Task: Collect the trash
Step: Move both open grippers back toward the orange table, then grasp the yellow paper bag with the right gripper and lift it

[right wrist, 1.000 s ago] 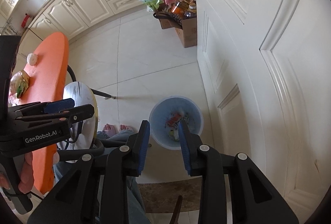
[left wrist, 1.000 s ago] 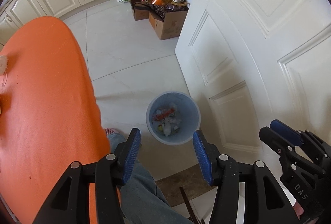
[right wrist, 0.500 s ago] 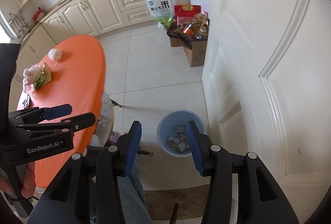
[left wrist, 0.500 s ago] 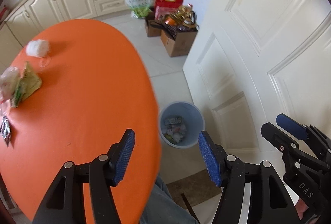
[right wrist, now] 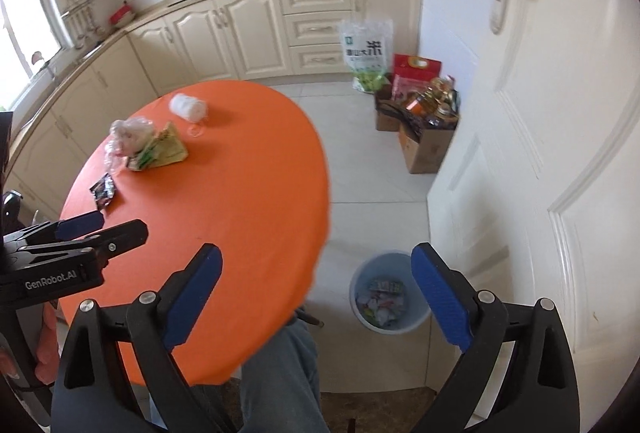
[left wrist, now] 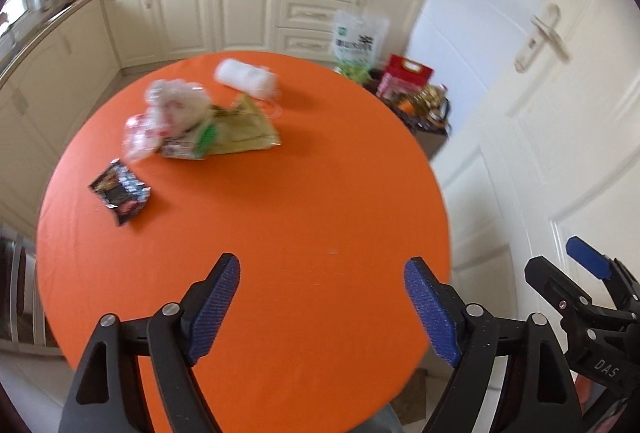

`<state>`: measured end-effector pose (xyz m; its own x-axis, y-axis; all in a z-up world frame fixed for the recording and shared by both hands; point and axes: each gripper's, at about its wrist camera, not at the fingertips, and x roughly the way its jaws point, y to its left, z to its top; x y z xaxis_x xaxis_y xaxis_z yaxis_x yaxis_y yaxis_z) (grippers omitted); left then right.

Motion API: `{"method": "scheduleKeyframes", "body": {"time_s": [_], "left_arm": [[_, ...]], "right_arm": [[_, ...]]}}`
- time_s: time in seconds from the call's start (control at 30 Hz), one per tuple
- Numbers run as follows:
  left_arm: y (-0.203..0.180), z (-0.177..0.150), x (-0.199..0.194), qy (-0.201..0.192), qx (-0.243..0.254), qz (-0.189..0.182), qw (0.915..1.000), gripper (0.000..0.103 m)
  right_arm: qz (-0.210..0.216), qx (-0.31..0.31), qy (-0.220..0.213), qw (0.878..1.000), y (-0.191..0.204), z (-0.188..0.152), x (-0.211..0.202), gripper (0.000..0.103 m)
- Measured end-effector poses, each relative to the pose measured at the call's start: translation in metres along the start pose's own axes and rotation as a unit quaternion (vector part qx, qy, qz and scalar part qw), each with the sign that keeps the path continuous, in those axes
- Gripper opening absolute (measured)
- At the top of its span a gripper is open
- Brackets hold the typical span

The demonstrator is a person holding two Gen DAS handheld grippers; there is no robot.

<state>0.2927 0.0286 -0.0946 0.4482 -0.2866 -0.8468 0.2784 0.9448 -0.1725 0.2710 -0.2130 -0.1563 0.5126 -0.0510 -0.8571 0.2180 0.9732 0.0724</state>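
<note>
Trash lies at the far left of the round orange table (left wrist: 304,217): a dark snack wrapper (left wrist: 120,191), a crumpled clear plastic bag (left wrist: 166,115), a yellow-green packet (left wrist: 240,131) and a white wad (left wrist: 246,77). My left gripper (left wrist: 322,307) hangs over the table's near part, its jaws opening with nothing between them. My right gripper (right wrist: 316,301) is over the table's right edge, jaws opening and empty. The blue bin (right wrist: 390,293) with several scraps inside stands on the floor below it. The same trash shows in the right wrist view: wrapper (right wrist: 103,189), bag (right wrist: 128,135), packet (right wrist: 164,151), wad (right wrist: 187,107).
A white door (right wrist: 540,153) is close on the right. Cardboard boxes with bottles (right wrist: 424,121) and a rice bag (right wrist: 366,53) stand on the tiled floor by cream cabinets (right wrist: 240,37). A person's jeans-clad leg (right wrist: 276,373) is under the table edge.
Both grippers rose from above the bin and swung left toward the table, which now fills the left wrist view. Both sets of jaws widened, empty throughout.
</note>
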Motion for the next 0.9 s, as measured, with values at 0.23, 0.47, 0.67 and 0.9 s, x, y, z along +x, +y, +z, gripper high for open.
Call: {"method": "scheduleKeyframes", "body": {"time_s": [0.23,0.47,0.67,0.9], "left_arm": [[0.073,-0.008,-0.038,-0.02,-0.069,0.036,0.9968,0.087],[0.124,-0.001,-0.043,-0.02,-0.114,0.057,0.9917,0.087],[0.163,0.031,-0.016,-0.006,-0.149,0.071,0.9863,0.087],[0.202,0.061,0.021,0.014,-0.171,0.071,0.9825,0.087]], "right_arm": [[0.024,-0.048,0.024,0.998,0.067,0.032,0.039,0.1],[0.048,-0.08,0.055,0.994,0.121,0.066,0.096,0.1],[0.064,-0.084,0.075,0.992,0.158,0.098,0.151,0.1],[0.084,-0.082,0.103,0.988,0.18,0.125,0.219,0.095]]}}
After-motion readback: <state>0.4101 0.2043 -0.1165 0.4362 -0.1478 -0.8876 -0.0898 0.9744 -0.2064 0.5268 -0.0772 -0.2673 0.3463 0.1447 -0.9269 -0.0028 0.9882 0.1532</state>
